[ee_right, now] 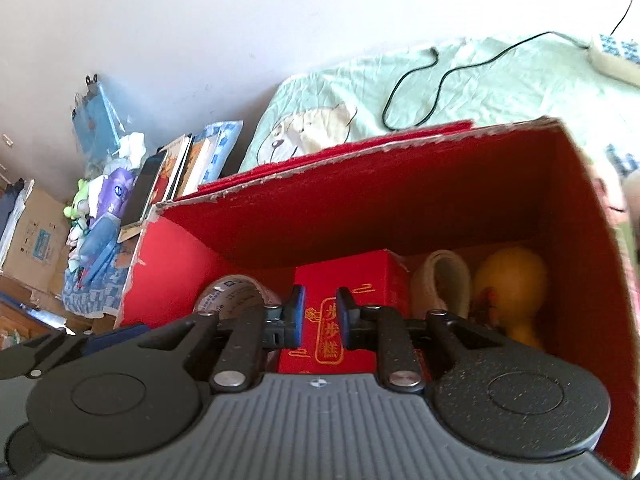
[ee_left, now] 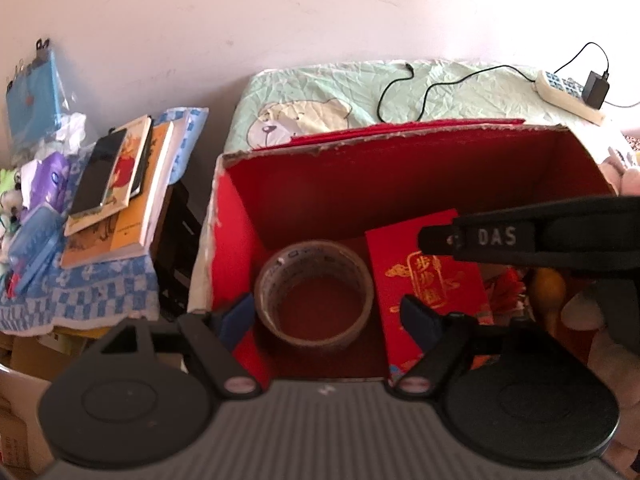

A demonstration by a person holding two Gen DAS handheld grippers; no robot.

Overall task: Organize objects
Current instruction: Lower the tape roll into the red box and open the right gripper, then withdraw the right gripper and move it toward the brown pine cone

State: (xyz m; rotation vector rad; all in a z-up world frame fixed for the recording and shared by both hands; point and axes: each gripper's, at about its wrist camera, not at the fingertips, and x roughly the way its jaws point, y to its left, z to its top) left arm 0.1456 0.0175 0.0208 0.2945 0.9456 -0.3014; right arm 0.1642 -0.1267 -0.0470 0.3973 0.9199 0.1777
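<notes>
Inside red box (ee_left: pixel 248 220), open gripper (ee_left: pixel 326 312)

I read strong daylight from upper right in both views; wall (ee_left: pixel 320 12) blown out there. Red box (ee_left: pixel 400 184) interior sits in shadow. Fisheye bends edges, corners vignetted. Right edge of right-wrist view blurred.

Books (ee_left: pixel 120 196) lie stacked beside a bear-print sheet (ee_left: pixel 304 108), power strip (ee_left: pixel 568 90) beyond.
</notes>
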